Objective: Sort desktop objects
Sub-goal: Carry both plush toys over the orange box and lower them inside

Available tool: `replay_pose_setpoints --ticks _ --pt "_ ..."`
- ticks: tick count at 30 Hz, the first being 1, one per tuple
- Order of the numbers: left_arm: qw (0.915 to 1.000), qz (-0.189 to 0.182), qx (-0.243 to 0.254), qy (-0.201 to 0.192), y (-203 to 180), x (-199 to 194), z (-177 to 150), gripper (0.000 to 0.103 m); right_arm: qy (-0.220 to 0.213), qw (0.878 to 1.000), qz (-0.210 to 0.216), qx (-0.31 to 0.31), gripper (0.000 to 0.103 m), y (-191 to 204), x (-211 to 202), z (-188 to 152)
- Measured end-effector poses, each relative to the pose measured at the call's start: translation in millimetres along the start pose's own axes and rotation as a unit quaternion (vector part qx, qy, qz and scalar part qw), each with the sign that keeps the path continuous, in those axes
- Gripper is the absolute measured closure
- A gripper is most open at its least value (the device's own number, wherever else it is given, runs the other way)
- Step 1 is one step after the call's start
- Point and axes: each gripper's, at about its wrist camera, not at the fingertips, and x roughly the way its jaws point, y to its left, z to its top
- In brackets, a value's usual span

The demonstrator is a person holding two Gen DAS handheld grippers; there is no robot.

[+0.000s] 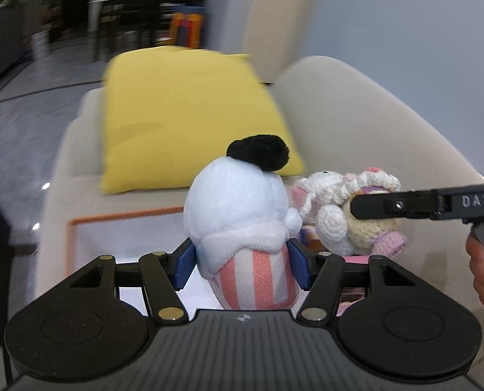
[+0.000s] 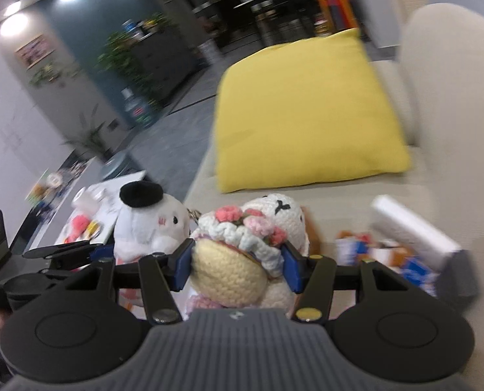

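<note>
Left gripper [image 1: 242, 265], blue pads pinching a white plush toy with black pom-pom top and pink-and-white striped bottom [image 1: 242, 221] at its lower body; toy is lifted clear, upright, off any surface. Just right of it, right gripper [image 2: 237, 265] w/ pads clamped either side of a crocheted cream-yellow doll with a white bonnet trimmed in pink flowers [image 2: 238, 260], also carried in the air; a white crocheted head w/ a black stitched mark sits right behind the bonnet, can't tell if same doll or a 2nd one. The 2 toys ride side by side, nearly touching. Progress, as a judgement: both picks done, neither toy placed yet, so mid-carry, drop-off still to come; more clutter left to sort on both sides. Containers: white tray with an orange rim [image 1: 79, 224] lies on the beige sofa [image 1: 356, 123] below the left toy, visible part looks bare, rest hidden by plush + gripper. Left side in right-wrist view shows small red/white/yellow bits on white sheets [image 2: 105, 202], too blurred to name. Far right, white and blue small items beside a white box [image 2: 411, 224], blurred, no clear bin. Yellow square cushion [image 2: 307, 114] sits behind, well apart.
</note>
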Motion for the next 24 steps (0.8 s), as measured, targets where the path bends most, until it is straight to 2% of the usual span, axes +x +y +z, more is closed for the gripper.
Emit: replay_pose_setpoints --ticks 5,12,17,18,21,24 --pt "0.9989 0.025 -0.038 0.01 50 -30 -20 0.034 0.031 0.999 0.025 -0.028 0.046 30 55 -8" --pt "0.9962 0.041 -0.066 0.039 88 -19 -40 0.034 0.084 0.995 0.033 -0.052 0.046 47 141 -28" --pt "0.995 0.035 -0.076 0.054 101 -6 -45 0.034 0.074 0.995 0.025 -0.063 0.046 48 185 -32" --pt "0.9948 0.037 -0.074 0.058 107 9 -42 0.034 0.07 0.996 0.019 -0.061 0.046 45 192 -33" --pt "0.9933 0.053 -0.072 0.074 113 37 -43 0.034 0.07 0.997 0.005 -0.021 0.046 32 209 -33" --pt "0.9924 0.057 -0.065 0.088 113 61 -45 0.034 0.078 0.995 0.005 0.059 0.045 11 227 -41"
